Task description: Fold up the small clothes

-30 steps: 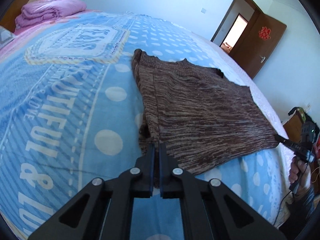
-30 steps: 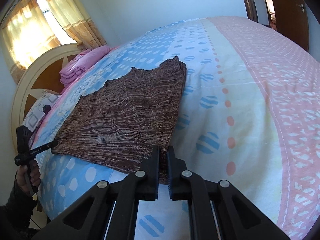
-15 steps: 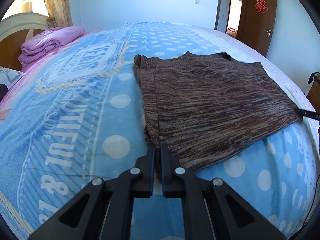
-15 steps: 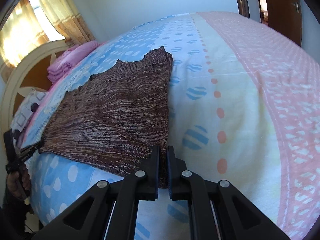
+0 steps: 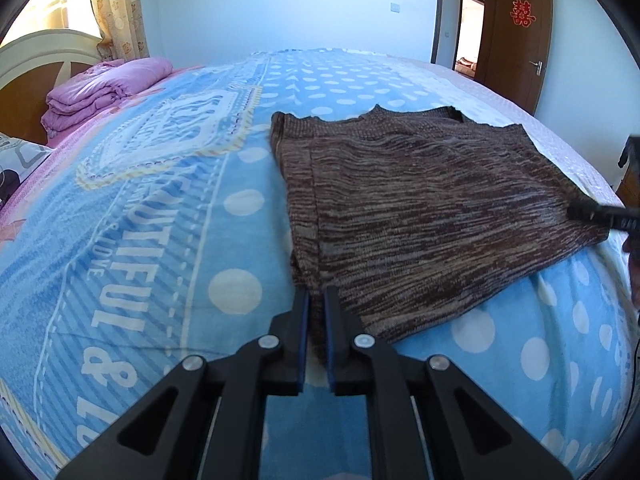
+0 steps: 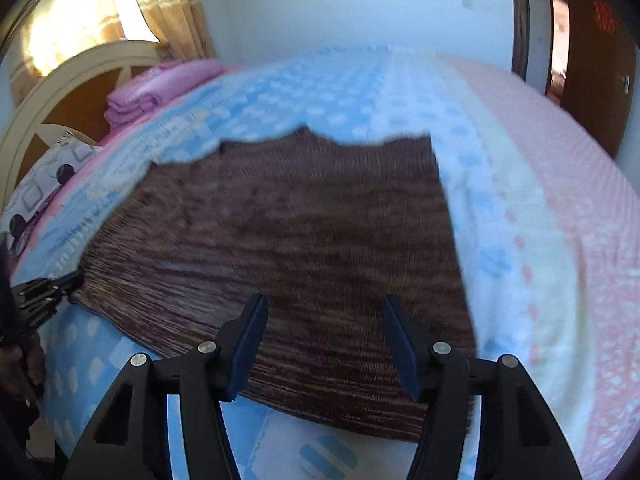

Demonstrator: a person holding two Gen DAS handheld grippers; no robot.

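The brown knitted garment (image 5: 420, 216) lies flat on the blue dotted bedcover (image 5: 160, 240), near the front edge of the bed, with its neckline on the far side. Its left side is already turned in, so a doubled strip runs along that edge.

The left gripper (image 5: 316, 320) has its fingers almost pressed together, and the near left corner of the garment is pinched between the blue pads. The right gripper (image 6: 324, 344) has just been opening: its fingers now stand spread above the near hem, a little in from the right corner, and they do not press on the cloth.

The step in hand seems to be the end of laying and pulling the garment smooth, and the release of it. To do it well, the left gripper should open only when the corner rests flat, and both should lift straight away so that the hem is not dragged or wrinkled.

The left view is sharp and shows the folded strip and the brown door (image 5: 516, 36) far right. The right view is blurred, but it alone shows the right edge of the garment, which lies straight beside the pink part of the cover (image 6: 560, 200). Each view shows the other gripper at the opposite corner.
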